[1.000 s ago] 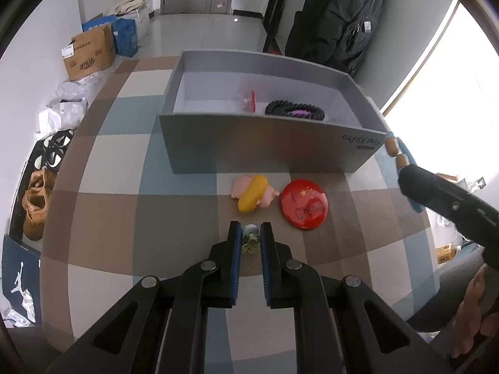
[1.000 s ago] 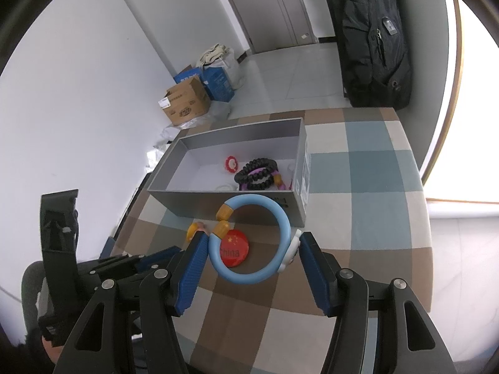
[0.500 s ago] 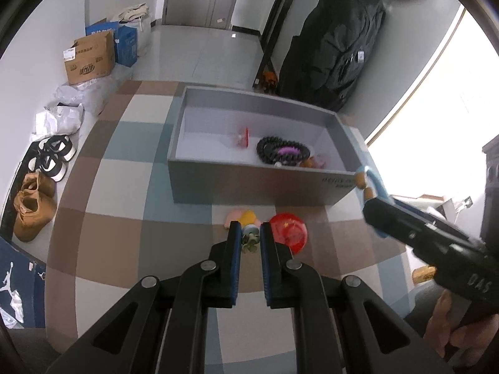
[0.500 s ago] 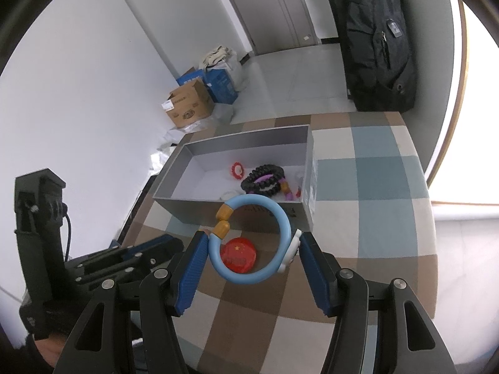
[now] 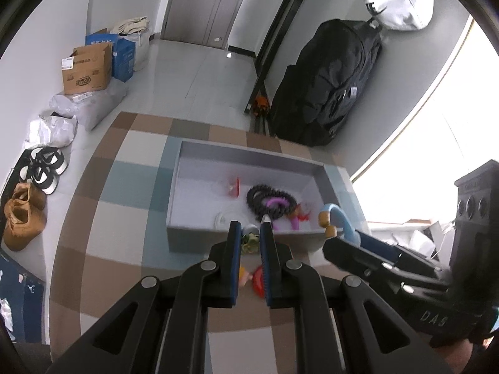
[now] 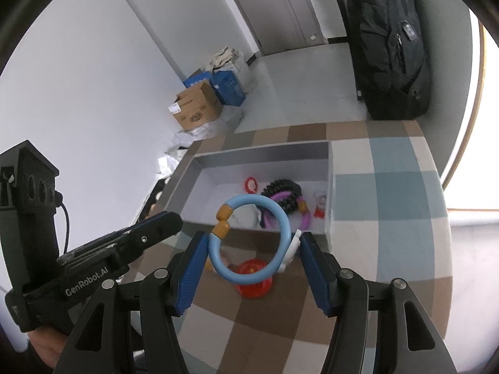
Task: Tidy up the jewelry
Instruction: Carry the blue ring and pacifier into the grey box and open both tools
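The left gripper [image 5: 250,239] has its jaws nearly closed on a small green charm [image 5: 250,240]. It holds the charm up in the air, just in front of the near wall of the gray box [image 5: 199,240].

The right gripper [image 6: 254,249] has its jaws wide apart, and they press on both sides of a big blue ring [image 6: 249,238]. The ring has two orange beads [image 6: 223,219] at its top left and a white bit [image 6: 291,247] on its right side. It stands up between the jaws, over the near edge of the box [image 6: 190,184].

The box sits on a counter [image 6: 389,218] with brown, blue and cream squares. Inside the box lie a black bead bracelet [image 5: 269,198], a purple ring [image 5: 276,202], a small red ring [image 6: 250,184] and a white piece [image 5: 222,218]. A small red and clear thing [image 6: 319,207] is by the right wall; I cannot tell what it is.

On the counter in front of the box lies a red round badge [image 6: 254,280]. Beside it is a yellow and pink toy [image 5: 244,275], mostly hidden by the left jaws.

A black bag [image 5: 330,84] leans on the far wall, and a cardboard box [image 5: 87,70] sits on the floor
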The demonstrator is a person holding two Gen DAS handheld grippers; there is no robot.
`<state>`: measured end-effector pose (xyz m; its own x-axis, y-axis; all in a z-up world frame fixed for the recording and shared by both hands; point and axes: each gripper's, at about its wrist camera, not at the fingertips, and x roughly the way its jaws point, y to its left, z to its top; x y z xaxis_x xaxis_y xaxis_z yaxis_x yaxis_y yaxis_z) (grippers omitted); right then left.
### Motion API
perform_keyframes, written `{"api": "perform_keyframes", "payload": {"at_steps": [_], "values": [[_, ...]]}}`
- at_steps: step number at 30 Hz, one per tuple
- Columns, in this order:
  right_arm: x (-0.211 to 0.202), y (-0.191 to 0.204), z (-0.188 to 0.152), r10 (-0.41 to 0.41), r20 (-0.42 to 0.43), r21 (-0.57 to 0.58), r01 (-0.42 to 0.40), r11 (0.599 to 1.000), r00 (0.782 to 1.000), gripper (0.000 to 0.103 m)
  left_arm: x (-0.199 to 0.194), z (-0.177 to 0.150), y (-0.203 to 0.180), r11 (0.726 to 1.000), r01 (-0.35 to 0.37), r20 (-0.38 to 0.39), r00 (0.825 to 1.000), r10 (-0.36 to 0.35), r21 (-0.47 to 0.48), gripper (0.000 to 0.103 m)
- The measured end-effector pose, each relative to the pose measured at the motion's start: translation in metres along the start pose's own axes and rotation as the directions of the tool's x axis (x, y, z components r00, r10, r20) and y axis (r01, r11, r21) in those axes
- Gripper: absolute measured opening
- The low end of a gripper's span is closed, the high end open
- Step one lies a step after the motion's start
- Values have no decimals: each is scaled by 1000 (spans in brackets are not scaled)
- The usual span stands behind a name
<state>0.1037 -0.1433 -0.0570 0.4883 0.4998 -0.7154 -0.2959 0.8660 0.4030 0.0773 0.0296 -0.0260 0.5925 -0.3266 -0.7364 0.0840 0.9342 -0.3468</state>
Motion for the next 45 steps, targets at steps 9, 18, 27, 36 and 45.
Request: {"api": "perform_keyframes", "payload": {"at_steps": [9,18,27,36,45], "values": [[9,-5,19,18,14,17,-18,1000,1000,59,7,19,3,998,44,17,999,-44,-37,8],[19,-10,30,28,11,29,-28,999,1000,59,18,29,7,995,68,-2,998,-68,-66,8],[30,-14,30,35,-27,53,-34,998,999,59,29,32,10,992,84,-38,995,-88,-94,8],[30,-16,31,30,-20,61,-29,998,999,59,32,31,10,994,77,-45,996,-80,-79,8],[19,-10,35,5,46,25,-6,1000,999,79,38,36,16,982,116,-53,991,-126,-151,40]]}}
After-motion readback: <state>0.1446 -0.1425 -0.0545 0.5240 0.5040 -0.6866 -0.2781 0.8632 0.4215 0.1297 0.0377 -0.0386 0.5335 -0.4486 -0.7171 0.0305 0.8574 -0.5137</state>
